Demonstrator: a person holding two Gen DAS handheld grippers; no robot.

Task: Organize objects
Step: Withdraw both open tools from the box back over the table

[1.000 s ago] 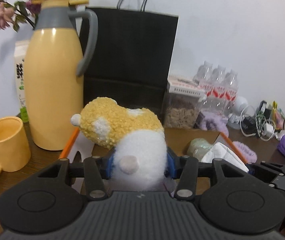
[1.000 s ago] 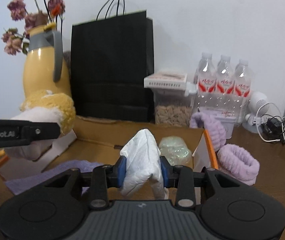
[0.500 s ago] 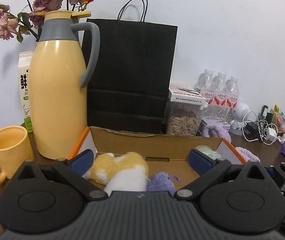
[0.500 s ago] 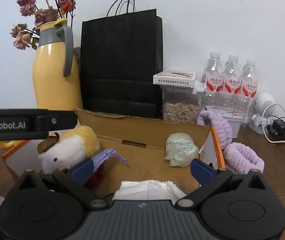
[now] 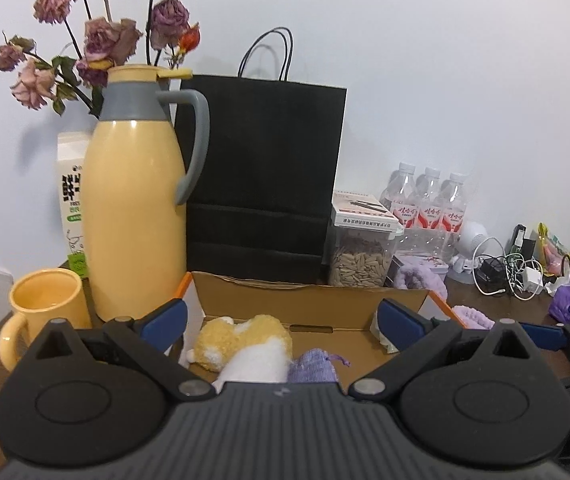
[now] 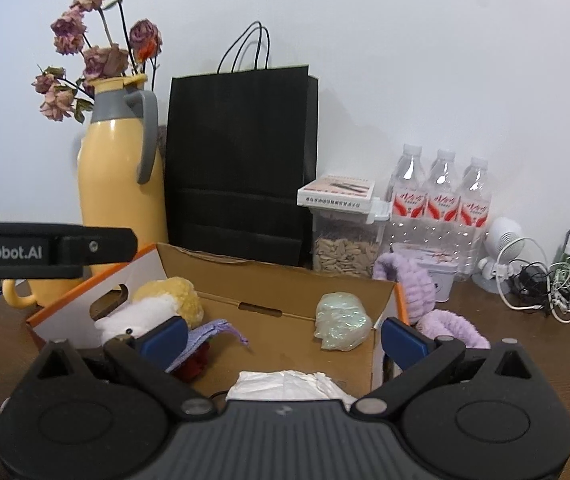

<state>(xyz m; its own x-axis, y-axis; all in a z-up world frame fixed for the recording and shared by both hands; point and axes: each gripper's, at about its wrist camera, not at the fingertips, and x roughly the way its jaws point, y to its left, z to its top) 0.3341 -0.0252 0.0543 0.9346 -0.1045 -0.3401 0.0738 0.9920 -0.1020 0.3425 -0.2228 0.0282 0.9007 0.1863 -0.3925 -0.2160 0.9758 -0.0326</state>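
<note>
An open cardboard box [image 5: 285, 304] [image 6: 285, 280] sits on the brown table. Inside lie a yellow-and-white plush toy [image 5: 245, 340] [image 6: 157, 308], a purple cloth pouch [image 5: 313, 368] [image 6: 213, 330], a white crumpled tissue [image 6: 285, 384] and a shiny pale green wad [image 6: 341, 326]. My left gripper [image 5: 281, 320] is open and empty, above the box's near side over the plush. My right gripper [image 6: 283, 334] is open and empty, above the tissue. The left gripper's side shows at the left of the right wrist view [image 6: 45, 250].
A yellow thermos [image 5: 133, 216] with dried flowers, a yellow mug [image 5: 45, 308] and a black paper bag [image 5: 265, 184] stand behind the box. A seed jar [image 6: 349, 232], water bottles [image 6: 441, 200], purple headbands [image 6: 437, 312] and cables [image 6: 545, 284] lie right.
One second ago the left gripper held the plush and the right held the tissue. Both opened and dropped them into the box, then drew back and up.
</note>
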